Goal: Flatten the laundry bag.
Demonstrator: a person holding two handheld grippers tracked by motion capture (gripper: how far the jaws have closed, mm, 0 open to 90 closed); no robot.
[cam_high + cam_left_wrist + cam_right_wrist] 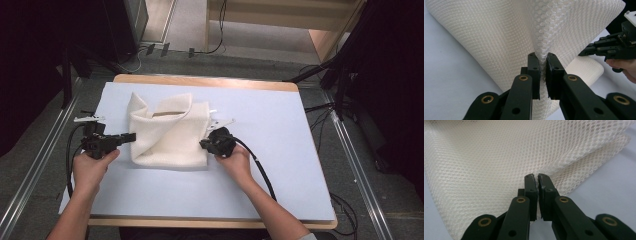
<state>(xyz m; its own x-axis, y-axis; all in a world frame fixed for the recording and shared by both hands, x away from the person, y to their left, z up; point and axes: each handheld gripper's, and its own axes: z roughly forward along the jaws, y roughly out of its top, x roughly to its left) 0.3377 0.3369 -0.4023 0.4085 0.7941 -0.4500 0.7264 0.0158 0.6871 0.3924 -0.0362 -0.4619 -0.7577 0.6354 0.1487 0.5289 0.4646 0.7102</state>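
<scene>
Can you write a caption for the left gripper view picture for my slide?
The left gripper pinches a fold of white mesh cloth above the pale blue table.

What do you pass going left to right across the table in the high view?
Left gripper → white mesh cloth → right gripper → bare light blue table cover. Each gripper is shut on an edge of the cloth.

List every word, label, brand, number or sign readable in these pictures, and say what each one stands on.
None: no readable text anywhere.
The white mesh cloth carries no print or tag that shows.
The left gripper and right gripper bear only brass rivets, no markings.
The light blue table top is plain.
</scene>
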